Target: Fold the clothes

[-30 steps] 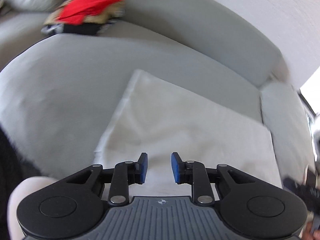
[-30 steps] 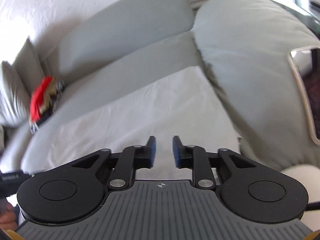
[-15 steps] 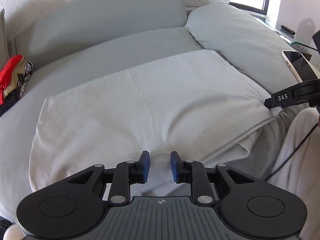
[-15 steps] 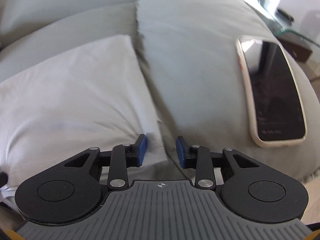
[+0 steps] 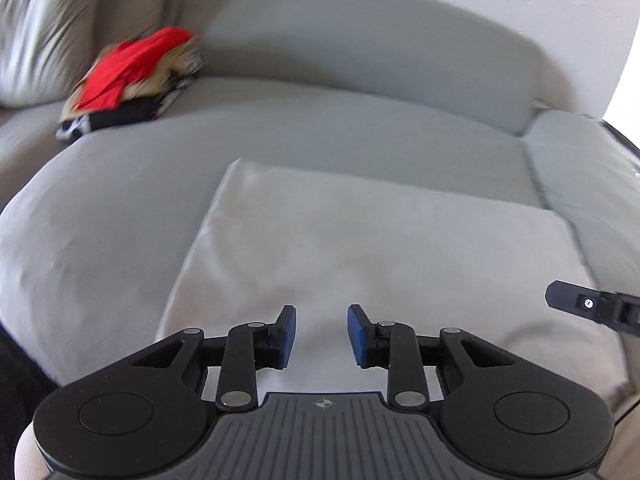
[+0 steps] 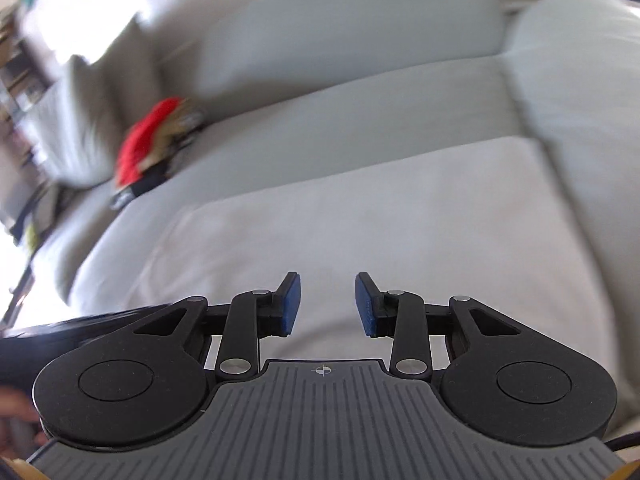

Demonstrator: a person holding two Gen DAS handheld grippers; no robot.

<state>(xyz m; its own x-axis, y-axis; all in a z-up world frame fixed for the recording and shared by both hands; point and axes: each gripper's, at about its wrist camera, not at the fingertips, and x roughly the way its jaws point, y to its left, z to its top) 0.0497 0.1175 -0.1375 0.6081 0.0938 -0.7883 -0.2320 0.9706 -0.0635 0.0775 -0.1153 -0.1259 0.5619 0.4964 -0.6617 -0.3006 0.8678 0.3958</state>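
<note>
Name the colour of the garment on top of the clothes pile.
Red garment, clearest in the left wrist view.

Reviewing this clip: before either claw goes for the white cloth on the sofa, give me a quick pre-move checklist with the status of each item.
1. Left claw open and holding nothing: ok.
2. Right claw open and holding nothing: ok.
3. White cloth lying flat on the sofa seat, far-left corner visible: ok.
4. Cloth's near edge findable for a grasp: cannot tell, both claw bodies hide it.
5. Pile of red and dark clothes apart from the white cloth: ok.
6. Sharp enough view to aim: not ok, both views show motion blur.
</note>
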